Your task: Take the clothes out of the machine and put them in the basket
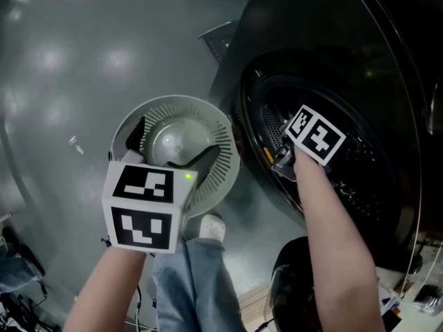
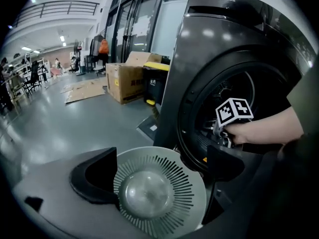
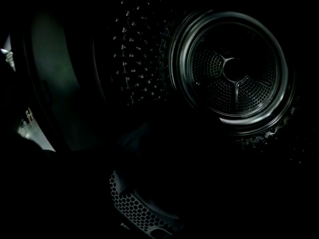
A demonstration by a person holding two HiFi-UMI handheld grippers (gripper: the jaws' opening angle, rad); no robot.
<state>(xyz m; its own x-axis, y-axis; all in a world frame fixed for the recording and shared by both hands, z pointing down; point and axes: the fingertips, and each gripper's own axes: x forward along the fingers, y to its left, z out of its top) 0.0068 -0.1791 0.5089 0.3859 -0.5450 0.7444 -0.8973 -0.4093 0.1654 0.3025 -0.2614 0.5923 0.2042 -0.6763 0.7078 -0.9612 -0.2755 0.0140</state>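
No clothes are showing yet: the dark perforated steel drum (image 3: 234, 78) is reading almost black in the right gripper view. Only its rear wall at 2 o'clock and a honeycomb mesh grille (image 3: 134, 203) at 6 o'clock are coming through.

In the head view the right tool (image 1: 285, 156) is reaching through the round door opening of the black front-loading machine (image 1: 387, 61). It's too dark in there to tell how its jaws are standing.

At 9 o'clock of the door the round grey slotted plastic basket (image 1: 211, 126) is standing on the grey floor (image 1: 62, 81), looking empty. Over it the left tool (image 1: 169, 149) is hovering, jaws wide apart, gripping nothing.

My read: we're sitting in the pick step, nothing in the basket yet. The next move is calling for probing low in the drum, closing on fabric, then swinging out to 9 o'clock over the basket.
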